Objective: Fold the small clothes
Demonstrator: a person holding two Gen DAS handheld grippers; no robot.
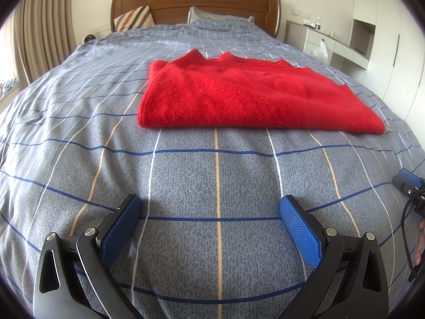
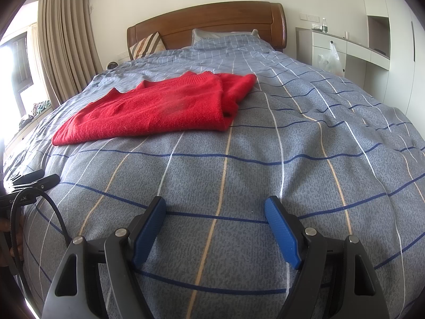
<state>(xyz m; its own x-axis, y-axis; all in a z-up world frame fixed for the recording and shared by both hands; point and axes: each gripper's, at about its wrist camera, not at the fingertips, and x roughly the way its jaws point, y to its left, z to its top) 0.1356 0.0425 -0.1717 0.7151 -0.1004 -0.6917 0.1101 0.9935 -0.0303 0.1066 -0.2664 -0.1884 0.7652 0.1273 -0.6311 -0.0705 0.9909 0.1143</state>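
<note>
A red knitted sweater [image 1: 247, 95] lies folded into a flat rectangle on the grey checked bed cover [image 1: 212, 175]. It also shows in the right wrist view [image 2: 156, 109], up and to the left. My left gripper [image 1: 211, 210] is open and empty, low over the cover, well short of the sweater's near edge. My right gripper [image 2: 215, 210] is open and empty, also low over the cover, to the right of the sweater. The right gripper's tip shows at the left wrist view's right edge [image 1: 407, 182]. The left gripper shows at the right wrist view's left edge [image 2: 34, 182].
A wooden headboard [image 1: 196, 2] with a striped cushion [image 1: 135, 17] and a pillow [image 1: 212, 16] stands at the far end. Beige curtains [image 2: 63, 40] hang on the left. A white desk and cabinets [image 2: 353, 45] with a plastic bag [image 2: 330, 58] stand on the right.
</note>
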